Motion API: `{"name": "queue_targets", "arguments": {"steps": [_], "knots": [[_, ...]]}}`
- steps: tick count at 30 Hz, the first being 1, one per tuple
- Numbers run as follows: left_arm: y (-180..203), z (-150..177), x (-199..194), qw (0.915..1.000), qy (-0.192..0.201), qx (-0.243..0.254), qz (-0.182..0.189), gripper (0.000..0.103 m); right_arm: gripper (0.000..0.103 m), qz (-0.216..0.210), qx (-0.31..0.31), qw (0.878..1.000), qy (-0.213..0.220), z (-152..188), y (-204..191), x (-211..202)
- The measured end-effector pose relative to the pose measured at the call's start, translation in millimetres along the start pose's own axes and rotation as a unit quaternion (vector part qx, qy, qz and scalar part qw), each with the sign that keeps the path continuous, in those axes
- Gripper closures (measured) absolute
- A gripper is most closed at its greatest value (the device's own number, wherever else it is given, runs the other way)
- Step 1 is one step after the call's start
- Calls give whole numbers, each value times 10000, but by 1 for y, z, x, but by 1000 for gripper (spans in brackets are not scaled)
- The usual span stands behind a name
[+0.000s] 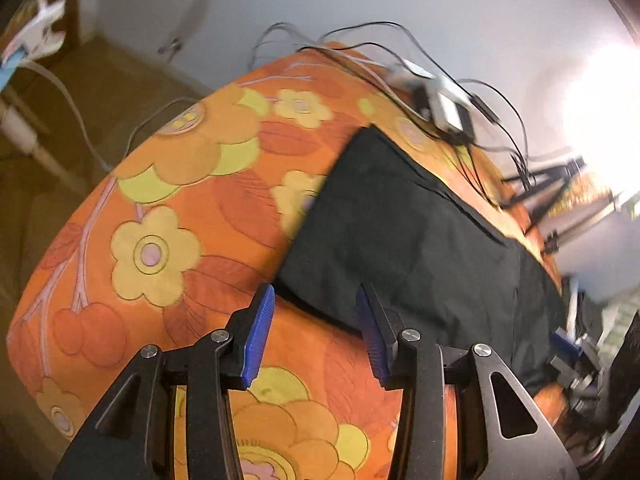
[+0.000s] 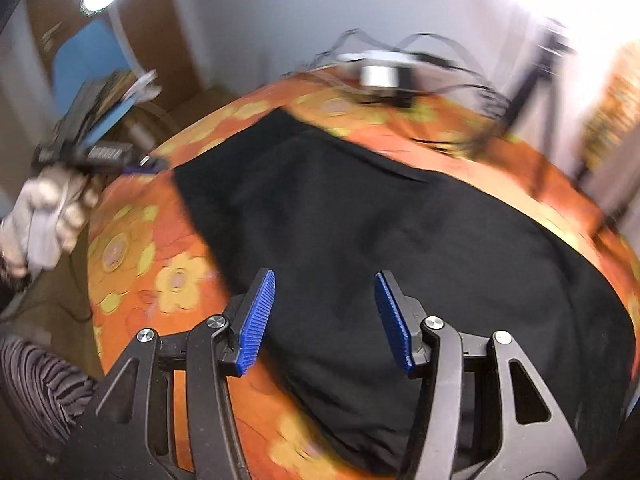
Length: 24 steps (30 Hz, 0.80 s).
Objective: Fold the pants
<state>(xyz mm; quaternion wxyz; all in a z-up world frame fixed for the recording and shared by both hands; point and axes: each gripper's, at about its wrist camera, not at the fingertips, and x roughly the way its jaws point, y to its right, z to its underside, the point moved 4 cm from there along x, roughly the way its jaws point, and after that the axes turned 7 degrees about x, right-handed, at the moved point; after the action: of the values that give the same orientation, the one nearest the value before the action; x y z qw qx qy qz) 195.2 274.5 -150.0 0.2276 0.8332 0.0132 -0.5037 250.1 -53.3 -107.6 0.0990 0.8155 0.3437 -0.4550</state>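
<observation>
Lying flat on the floral-clothed table (image 1: 168, 184), the black pants (image 1: 400, 232) look partly folded, with further folds apparently left. Left tool (image 1: 316, 332) and right tool (image 2: 325, 316) both gape apart, empty, at the pants' near edge.

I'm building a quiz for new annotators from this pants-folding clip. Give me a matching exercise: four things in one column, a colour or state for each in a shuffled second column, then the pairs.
Column one:
1. pants
2. bed cover
3. left gripper
4. cables

Column two:
A. orange with yellow flowers
B. open, holding nothing
C. black, lying spread on the bed
D. tangled at the far edge of the bed

Pairs: 1-C, 2-A, 3-B, 4-D
</observation>
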Motion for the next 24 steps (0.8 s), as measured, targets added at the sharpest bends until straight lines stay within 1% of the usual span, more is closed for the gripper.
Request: {"name": "queue_targets", "arguments": {"steps": [5, 10, 13, 16, 17, 18, 19, 20, 22, 24], "knots": [[-9, -3, 15, 9994, -174, -290, 97, 62, 48, -85, -663, 9976, -202, -17, -49, 32], [-8, -2, 21, 9994, -193, -287, 80, 62, 48, -305, -1082, 9931, -343, -28, -86, 55], [-9, -1, 22, 9995, -151, -266, 78, 62, 48, -325, -1360, 9892, -443, -30, -107, 73], [-11, -1, 22, 9995, -103, -276, 106, 65, 48, -347, -1458, 9875, -483, -30, -120, 89], [-12, -1, 22, 9994, -84, -306, 117, 69, 48, -343, -1473, 9873, -481, -31, -124, 94], [-14, -1, 23, 9993, -60, -357, 108, 83, 48, -346, -1476, 9873, -475, -31, -127, 100], [-15, -2, 23, 9992, -44, -391, 100, 90, 48, -338, -1464, 9876, -464, -33, -130, 104], [-17, -2, 23, 9989, -9, -446, 111, 94, 48, -337, -1448, 9879, -452, -35, -133, 110], [-18, -3, 22, 9985, 35, -499, 235, 96, 48, -360, -1425, 9881, -462, -36, -138, 119], [-16, -4, 21, 9985, 68, -449, 296, 97, 48, -312, -1498, 9870, -486, -36, -143, 127]]}}
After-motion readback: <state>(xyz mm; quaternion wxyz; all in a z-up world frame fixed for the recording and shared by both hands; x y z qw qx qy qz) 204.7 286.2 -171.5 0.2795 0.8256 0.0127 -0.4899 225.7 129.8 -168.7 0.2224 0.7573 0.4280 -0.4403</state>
